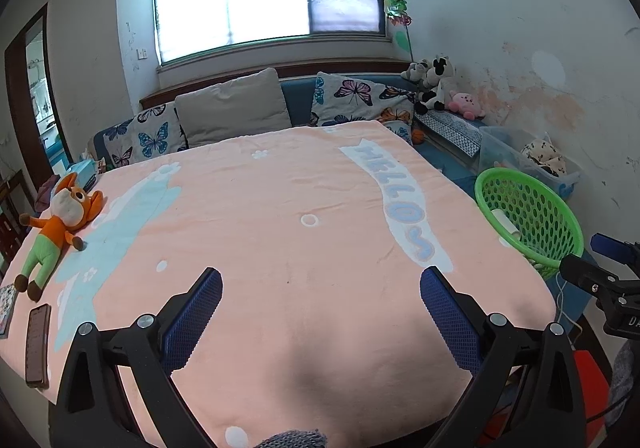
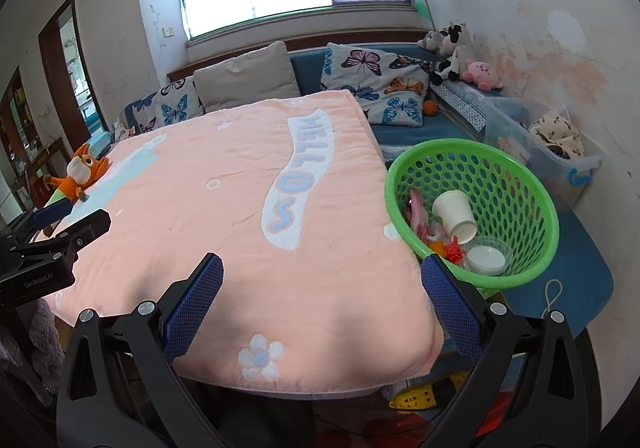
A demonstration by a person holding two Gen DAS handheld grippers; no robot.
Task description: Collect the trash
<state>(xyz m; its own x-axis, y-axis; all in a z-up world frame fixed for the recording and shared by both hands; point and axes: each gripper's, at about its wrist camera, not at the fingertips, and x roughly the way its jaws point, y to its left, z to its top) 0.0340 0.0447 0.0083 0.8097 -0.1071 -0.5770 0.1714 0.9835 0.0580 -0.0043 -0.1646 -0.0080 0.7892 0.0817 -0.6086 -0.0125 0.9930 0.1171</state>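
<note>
Both grippers, left (image 1: 320, 288) & right (image 2: 322, 276), wide apart w/ nothing held, paper cup (image 2: 454, 213) in green basket (image 2: 516, 184)

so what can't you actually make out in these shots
- Basket contents: the right wrist view shows a cup and a clear tub; the red and orange bits beneath are too jumbled to name. In the left wrist view the wall hides nearly all of it.
- Phone screen: left wrist view, too dark and warped to read.
- Booklet: left wrist view, cut off by the edge.
- Floor under the table: the blanket hides it.
</note>
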